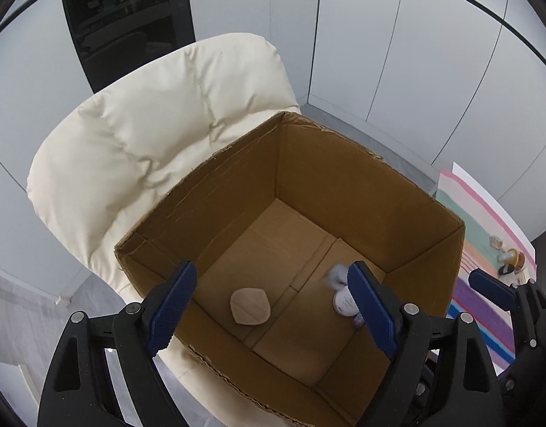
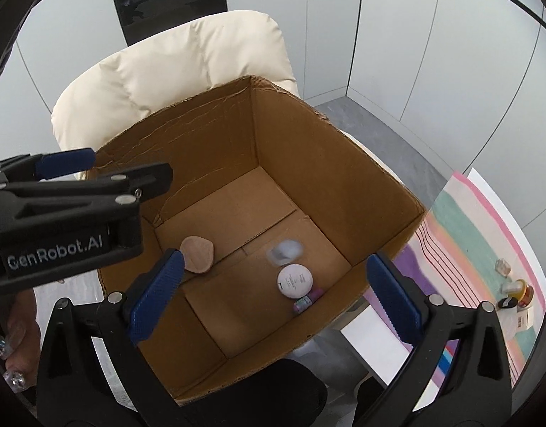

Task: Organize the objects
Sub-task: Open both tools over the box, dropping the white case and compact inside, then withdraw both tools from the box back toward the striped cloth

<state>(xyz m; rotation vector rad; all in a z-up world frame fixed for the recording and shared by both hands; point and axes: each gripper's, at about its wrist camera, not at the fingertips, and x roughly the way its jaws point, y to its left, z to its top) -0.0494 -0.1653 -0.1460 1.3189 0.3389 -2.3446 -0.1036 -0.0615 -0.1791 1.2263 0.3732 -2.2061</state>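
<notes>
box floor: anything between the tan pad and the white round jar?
Nothing: bare cardboard with flap seams between the tan pad and white round jar, clearest in the right wrist view.

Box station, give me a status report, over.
Left gripper and right gripper open, empty, above box. Inside: tan pad, white jar, small tube, blurred pale item. Nothing blocking.

Cream padded chair (image 1: pixel 137 135), grey panelled walls (image 1: pixel 397 53), grey floor (image 2: pixel 408 156), striped cloth (image 2: pixel 465 227).

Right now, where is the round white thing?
The round white container lies on the floor of the cardboard box, near its right wall, between a blurred bluish-white object and a small purple tube.
</notes>
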